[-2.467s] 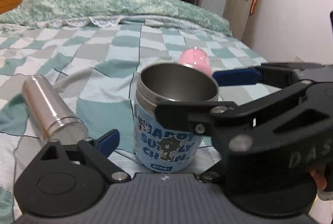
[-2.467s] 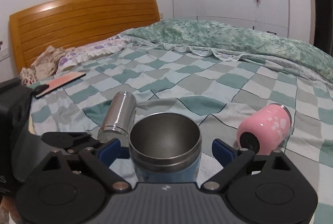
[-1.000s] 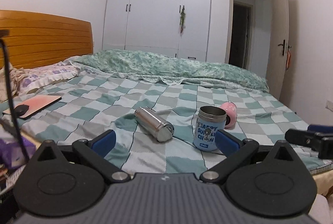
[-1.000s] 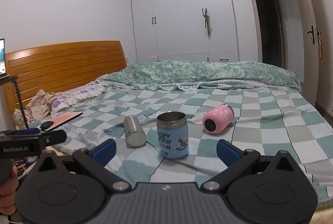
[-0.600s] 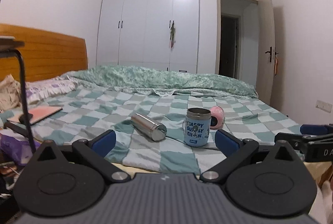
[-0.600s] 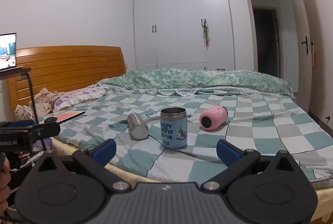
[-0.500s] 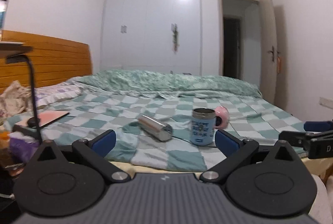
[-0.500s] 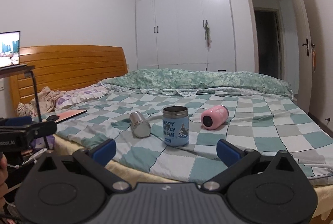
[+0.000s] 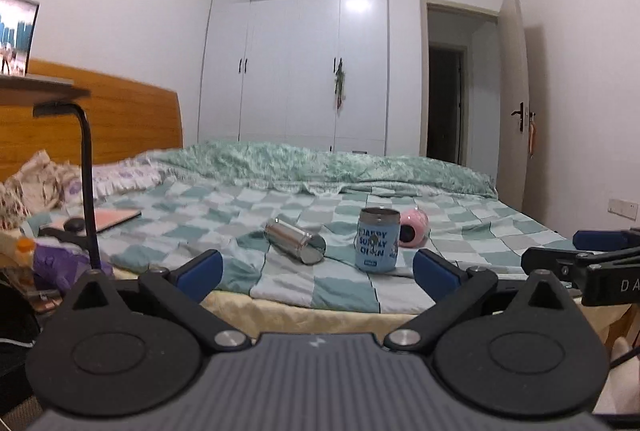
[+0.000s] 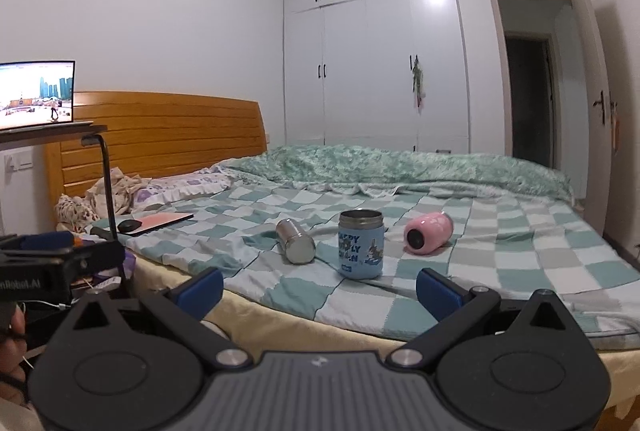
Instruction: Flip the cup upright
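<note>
A blue cartoon-print cup point(image 9: 377, 239) point(image 10: 360, 245) stands upright on the checked bedspread, mouth up. A steel cup point(image 9: 295, 241) point(image 10: 295, 240) lies on its side left of it. A pink cup point(image 9: 413, 227) point(image 10: 428, 232) lies on its side to its right. My left gripper point(image 9: 316, 271) is open and empty, well back from the bed. My right gripper point(image 10: 320, 289) is open and empty, also back from the bed. Each gripper shows at the edge of the other's view.
The bed's near edge point(image 10: 304, 327) lies between the grippers and the cups. A black stand with a screen point(image 10: 36, 95) rises at the left. A pink notebook and mouse point(image 10: 160, 219) lie on the bed's left. White wardrobes and an open door stand behind.
Both grippers have pulled back far from the blue cup, which stays upright on the bed. The cups have not moved.
</note>
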